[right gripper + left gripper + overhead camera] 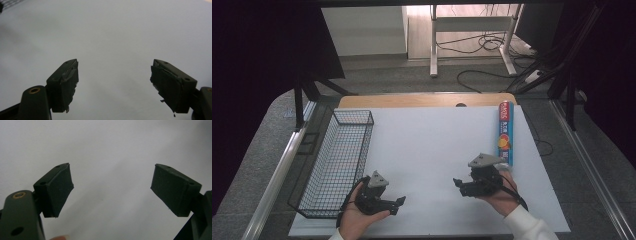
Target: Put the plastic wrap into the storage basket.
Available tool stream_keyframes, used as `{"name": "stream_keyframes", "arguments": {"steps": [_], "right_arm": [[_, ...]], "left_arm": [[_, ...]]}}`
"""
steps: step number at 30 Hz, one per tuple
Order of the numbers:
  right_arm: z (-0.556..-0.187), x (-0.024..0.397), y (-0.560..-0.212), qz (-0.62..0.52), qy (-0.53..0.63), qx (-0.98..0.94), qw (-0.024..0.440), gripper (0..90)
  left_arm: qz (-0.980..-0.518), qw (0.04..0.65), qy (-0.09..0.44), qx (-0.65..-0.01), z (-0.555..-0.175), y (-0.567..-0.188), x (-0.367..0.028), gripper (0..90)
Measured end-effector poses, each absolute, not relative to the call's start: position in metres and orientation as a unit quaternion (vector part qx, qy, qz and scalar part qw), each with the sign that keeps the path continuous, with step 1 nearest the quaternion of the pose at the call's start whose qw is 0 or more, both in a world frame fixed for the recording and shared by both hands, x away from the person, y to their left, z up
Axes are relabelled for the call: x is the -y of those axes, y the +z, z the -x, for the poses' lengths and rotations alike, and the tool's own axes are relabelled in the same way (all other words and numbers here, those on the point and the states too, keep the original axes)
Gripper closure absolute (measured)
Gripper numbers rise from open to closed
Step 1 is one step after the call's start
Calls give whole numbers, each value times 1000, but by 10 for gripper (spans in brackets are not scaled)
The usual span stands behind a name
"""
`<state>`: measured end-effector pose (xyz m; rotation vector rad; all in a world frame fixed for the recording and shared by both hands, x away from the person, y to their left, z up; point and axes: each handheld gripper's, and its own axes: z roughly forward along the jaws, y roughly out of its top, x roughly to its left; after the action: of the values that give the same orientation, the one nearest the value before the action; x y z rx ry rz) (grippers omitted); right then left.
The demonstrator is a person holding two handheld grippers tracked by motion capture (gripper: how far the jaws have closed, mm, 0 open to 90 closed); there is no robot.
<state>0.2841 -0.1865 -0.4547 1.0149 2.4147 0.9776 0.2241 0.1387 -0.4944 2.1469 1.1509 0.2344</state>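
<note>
1. White table sheet (437, 150) under bright light, dark curtains either side, cables strewn on grey floor beyond.
2. Toothpaste tube (505, 131) lying along far right edge of sheet, cap end away, just behind right gripper (458, 183).
3. Wire basket (339, 160) on left edge, just beside left gripper (401, 201).
4. Left gripper: jaws spread wide, nothing between.
5. Right gripper: jaws apart, nothing between, pointed toward centre, away from tube.
6. Risk, as a judgement: reaching back blind could nudge tube off sheet edge; frayed pad facing (68, 85) may slip on glossy tube.
7. High view gives tube and basket; gripper views give pad wear and bare sheet instead.
</note>
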Motion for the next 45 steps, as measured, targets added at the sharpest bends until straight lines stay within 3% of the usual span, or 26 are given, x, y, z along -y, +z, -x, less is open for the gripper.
{"name": "stream_keyframes", "arguments": {"steps": [16,28,45], "right_arm": [[-377,224,-417,-465,306,-806,199,223],[-432,261,-426,-548,250,-769,216,221],[-476,286,-449,-616,196,-730,222,210]], "left_arm": [[-827,339,85,-440,-224,-497,-138,173],[-830,335,83,-437,-224,-499,-137,171],[-832,332,82,-437,-225,-501,-135,167]]}}
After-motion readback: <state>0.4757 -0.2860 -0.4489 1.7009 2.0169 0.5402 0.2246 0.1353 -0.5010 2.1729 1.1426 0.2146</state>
